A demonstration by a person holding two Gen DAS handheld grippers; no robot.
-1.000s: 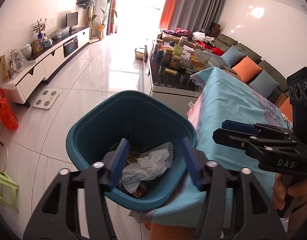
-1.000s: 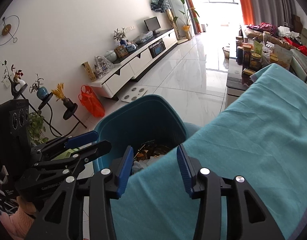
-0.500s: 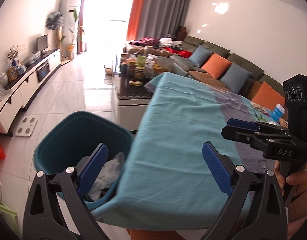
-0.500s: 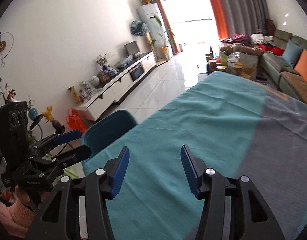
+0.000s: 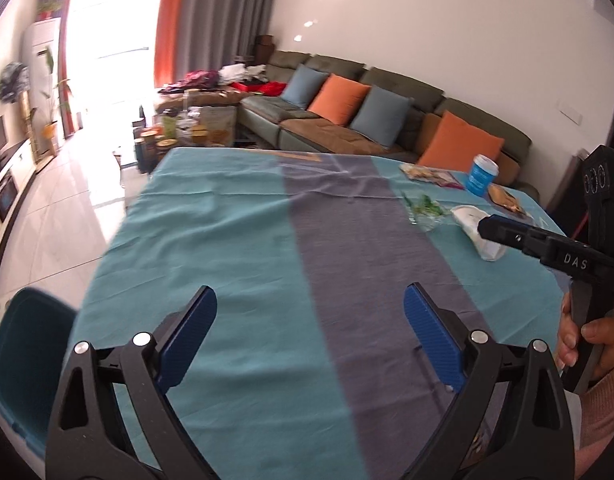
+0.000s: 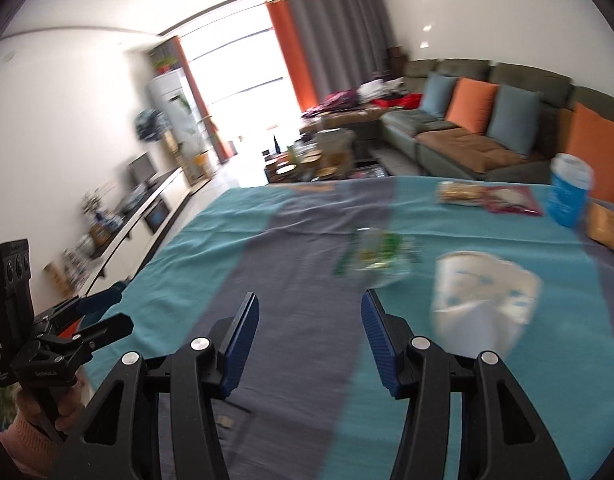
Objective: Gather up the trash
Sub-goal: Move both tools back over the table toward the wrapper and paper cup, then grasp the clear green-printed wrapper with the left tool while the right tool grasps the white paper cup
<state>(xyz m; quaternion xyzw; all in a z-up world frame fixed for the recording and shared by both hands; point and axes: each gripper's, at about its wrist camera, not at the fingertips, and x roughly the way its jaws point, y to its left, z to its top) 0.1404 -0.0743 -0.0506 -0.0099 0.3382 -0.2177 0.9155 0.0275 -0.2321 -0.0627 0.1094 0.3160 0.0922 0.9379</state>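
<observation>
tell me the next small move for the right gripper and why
Probably ease the right gripper forward and slightly right onto the crumpled white paper. Its jaws are open and empty, and that paper is the nearest trash on the tablecloth.

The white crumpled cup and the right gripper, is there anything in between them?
No, in the right wrist view only bare tablecloth lies between the right gripper and the white crumpled cup. The green wrapper sits farther off, to the cup's left.
</observation>
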